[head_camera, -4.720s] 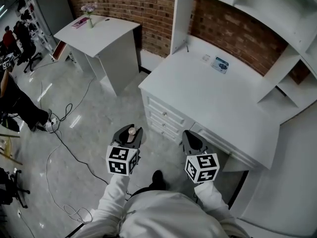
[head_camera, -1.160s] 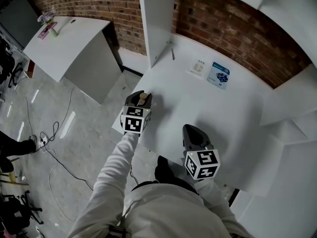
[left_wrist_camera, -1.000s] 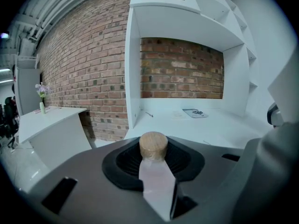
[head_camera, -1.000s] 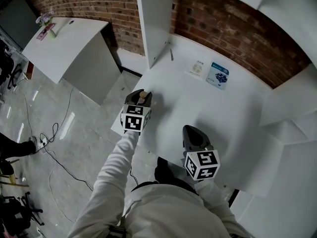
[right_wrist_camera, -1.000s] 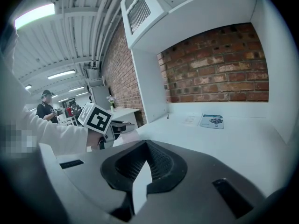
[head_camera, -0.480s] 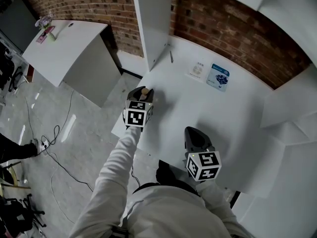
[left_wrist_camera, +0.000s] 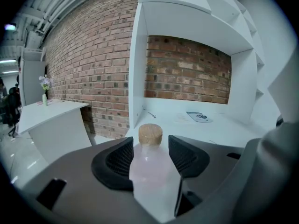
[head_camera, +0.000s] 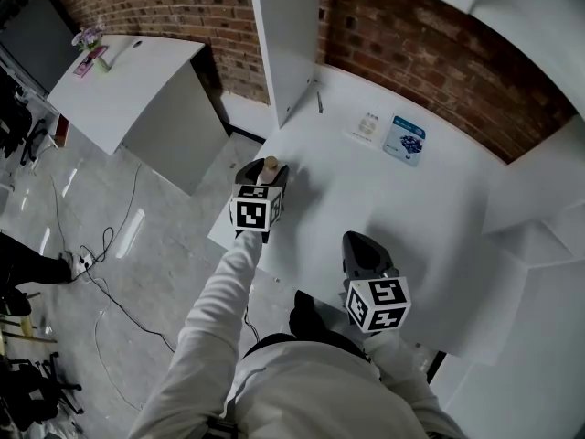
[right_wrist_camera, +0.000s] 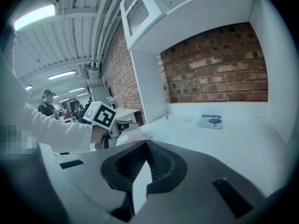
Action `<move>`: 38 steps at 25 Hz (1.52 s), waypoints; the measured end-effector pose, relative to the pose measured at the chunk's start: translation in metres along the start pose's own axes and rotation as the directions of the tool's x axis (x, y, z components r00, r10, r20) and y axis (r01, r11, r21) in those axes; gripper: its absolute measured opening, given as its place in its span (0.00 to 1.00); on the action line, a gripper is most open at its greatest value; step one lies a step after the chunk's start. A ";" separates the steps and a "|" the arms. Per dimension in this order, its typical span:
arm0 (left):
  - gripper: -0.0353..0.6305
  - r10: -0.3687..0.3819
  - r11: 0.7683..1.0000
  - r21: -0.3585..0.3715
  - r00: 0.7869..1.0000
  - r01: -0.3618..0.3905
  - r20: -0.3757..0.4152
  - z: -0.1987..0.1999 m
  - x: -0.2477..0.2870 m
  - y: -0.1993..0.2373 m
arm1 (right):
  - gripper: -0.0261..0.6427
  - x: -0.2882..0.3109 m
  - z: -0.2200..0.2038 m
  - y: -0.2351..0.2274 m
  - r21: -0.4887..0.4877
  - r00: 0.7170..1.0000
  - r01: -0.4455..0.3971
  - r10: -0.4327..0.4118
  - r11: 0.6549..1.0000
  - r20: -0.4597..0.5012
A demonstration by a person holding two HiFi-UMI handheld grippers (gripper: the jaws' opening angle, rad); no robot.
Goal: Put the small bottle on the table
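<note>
The small bottle (head_camera: 271, 164), clear and pinkish with a cork stopper, stands upright on the white table (head_camera: 411, 208) near its front left corner. My left gripper (head_camera: 264, 169) reaches around it, and its jaws are opening. In the left gripper view the bottle (left_wrist_camera: 149, 164) sits between the ribbed pads (left_wrist_camera: 120, 158), which stand slightly off its sides. My right gripper (head_camera: 362, 246) hovers over the table's front edge nearer my body, shut with nothing in it. In the right gripper view its pads (right_wrist_camera: 161, 161) meet at the tip.
A blue leaflet (head_camera: 406, 140) and a small white card (head_camera: 366, 126) lie at the back of the table by the brick wall. A white upright shelf panel (head_camera: 283, 35) rises at the back left. A second white table (head_camera: 128, 71) stands at left; cables (head_camera: 91, 273) lie on the floor.
I have walked up to the desk and carried the bottle over its front left corner. Over the last second the left gripper has hardly moved, and its jaws have spread off the bottle.
</note>
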State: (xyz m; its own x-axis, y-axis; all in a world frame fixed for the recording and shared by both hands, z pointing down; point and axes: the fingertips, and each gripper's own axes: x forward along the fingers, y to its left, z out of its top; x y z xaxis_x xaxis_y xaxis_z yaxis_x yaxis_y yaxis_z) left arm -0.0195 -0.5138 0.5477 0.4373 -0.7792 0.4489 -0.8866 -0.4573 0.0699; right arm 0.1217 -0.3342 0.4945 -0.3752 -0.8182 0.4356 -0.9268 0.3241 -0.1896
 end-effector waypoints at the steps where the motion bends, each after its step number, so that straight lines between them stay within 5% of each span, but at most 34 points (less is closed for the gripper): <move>1: 0.40 0.004 1.000 -0.007 1.000 -0.004 0.006 0.000 -0.004 0.000 | 0.08 -0.001 0.001 0.000 -0.002 1.000 -0.001 0.001 1.000 0.004; 12: 0.39 0.005 0.997 -0.083 0.999 -0.002 0.038 -0.008 -0.067 0.001 | 0.08 -0.013 0.005 0.021 -0.026 0.999 -0.027 0.028 0.999 0.034; 17: 0.31 0.001 0.991 -0.133 0.998 0.009 0.069 -0.015 -0.098 -0.002 | 0.08 -0.017 0.004 0.027 -0.038 0.998 -0.033 0.035 0.999 0.044; 38: 0.13 0.071 0.989 -0.138 0.991 -0.054 0.116 -0.053 -0.226 0.010 | 0.08 -0.025 -0.003 0.101 -0.110 0.992 -0.109 0.115 0.988 0.051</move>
State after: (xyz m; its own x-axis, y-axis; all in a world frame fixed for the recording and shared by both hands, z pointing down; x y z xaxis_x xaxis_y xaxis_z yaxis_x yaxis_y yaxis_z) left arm -0.1350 -0.3192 0.4936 0.3882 -0.8541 0.3463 -0.9213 -0.3508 0.1675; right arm 0.0372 -0.2794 0.4667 -0.4785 -0.7983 0.3658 -0.8761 0.4620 -0.1378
